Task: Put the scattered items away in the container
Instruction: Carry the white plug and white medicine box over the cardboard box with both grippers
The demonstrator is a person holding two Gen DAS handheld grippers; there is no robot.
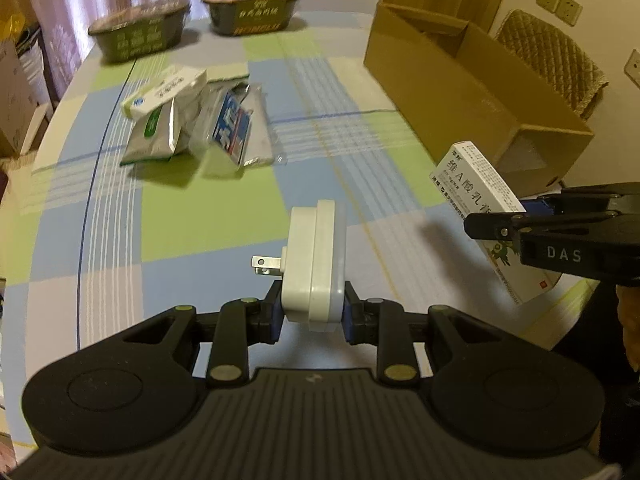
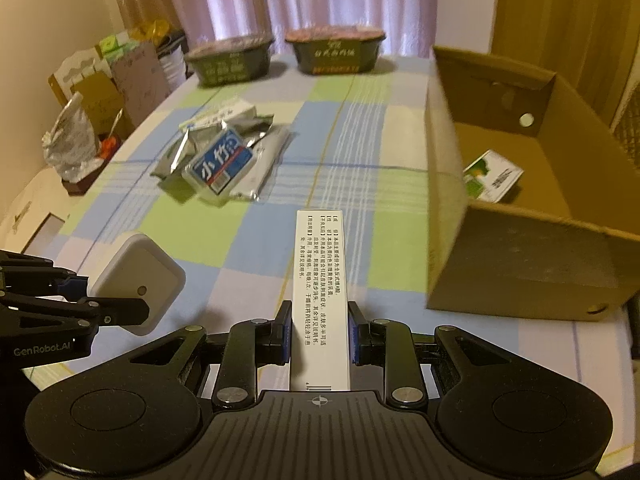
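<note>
Left claw (image 1: 311, 314) clamps white plastic plug adapter (image 1: 314, 262), right claw (image 2: 319, 334) long white carton (image 2: 320, 280); brown cardboard box (image 2: 532, 256) holds one green packet (image 2: 494, 176), foil-sachet pile (image 2: 224, 156) left on bench.

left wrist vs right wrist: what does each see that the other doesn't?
Left wrist only: the plug's prongs, wall sockets, a quilted chair back.

Right wrist only: the inside of the carton, with a green-and-white box in it, and floor clutter beside the table.

Both: left gripper shut on the plug, right gripper shut on the white box, the packet pile, two bowls.
</note>
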